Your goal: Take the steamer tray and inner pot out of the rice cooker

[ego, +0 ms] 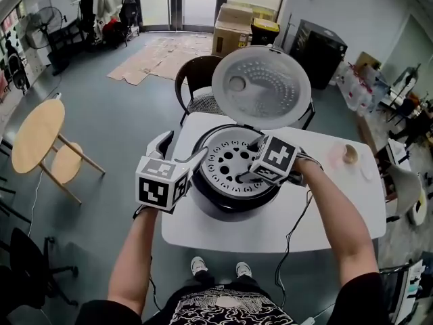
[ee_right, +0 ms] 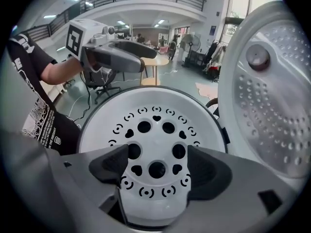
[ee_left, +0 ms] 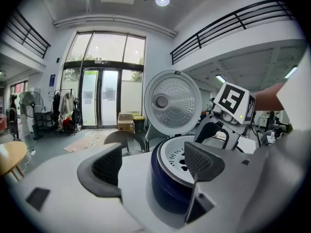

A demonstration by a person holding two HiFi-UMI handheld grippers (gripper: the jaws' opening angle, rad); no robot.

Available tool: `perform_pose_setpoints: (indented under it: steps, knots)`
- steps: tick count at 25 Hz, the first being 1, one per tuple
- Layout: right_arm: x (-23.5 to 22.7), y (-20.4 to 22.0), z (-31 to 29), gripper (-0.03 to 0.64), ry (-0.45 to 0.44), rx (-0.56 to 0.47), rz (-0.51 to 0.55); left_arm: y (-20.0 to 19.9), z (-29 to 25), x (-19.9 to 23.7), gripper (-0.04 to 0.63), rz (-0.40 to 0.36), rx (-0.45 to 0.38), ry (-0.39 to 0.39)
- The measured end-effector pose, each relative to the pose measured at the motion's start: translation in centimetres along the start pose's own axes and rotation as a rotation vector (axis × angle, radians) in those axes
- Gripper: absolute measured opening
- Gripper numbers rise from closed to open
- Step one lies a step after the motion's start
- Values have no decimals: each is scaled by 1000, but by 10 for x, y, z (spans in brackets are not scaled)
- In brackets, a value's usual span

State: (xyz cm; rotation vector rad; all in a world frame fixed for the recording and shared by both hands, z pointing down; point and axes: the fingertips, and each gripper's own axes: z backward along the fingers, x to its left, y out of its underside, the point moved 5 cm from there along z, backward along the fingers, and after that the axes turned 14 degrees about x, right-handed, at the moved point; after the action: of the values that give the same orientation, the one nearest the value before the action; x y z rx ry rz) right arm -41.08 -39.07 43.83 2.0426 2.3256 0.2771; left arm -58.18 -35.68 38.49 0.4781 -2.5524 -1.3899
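Steamer tray (ego: 226, 160), white and perforated, is sitting in the top of the open rice cooker (ego: 230, 207), which is standing on the white table (ego: 338, 212) with its lid (ego: 262, 87) tilting up at the far side. The right gripper (ee_right: 158, 155) is pointing steeply down over the tray's middle, its jaws standing wide apart and gripping nothing. The left gripper (ee_left: 153, 165) is hovering at the cooker's near left, jaws likewise spread, framing the cooker's rim without pressing on it.
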Motion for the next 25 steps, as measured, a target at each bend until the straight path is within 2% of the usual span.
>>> perform_pose_setpoints:
  steps: [12, 18, 25]
  knots:
    - [-5, -13, -33, 357, -67, 214, -2, 13, 1, 21, 391, -27, 19, 30]
    - [7, -21, -49, 340, -102, 247, 12, 27, 6, 31, 391, -38, 17, 36]
    - [7, -28, -42, 311, -118, 272, 22, 21, 10, 33, 391, -56, 14, 48]
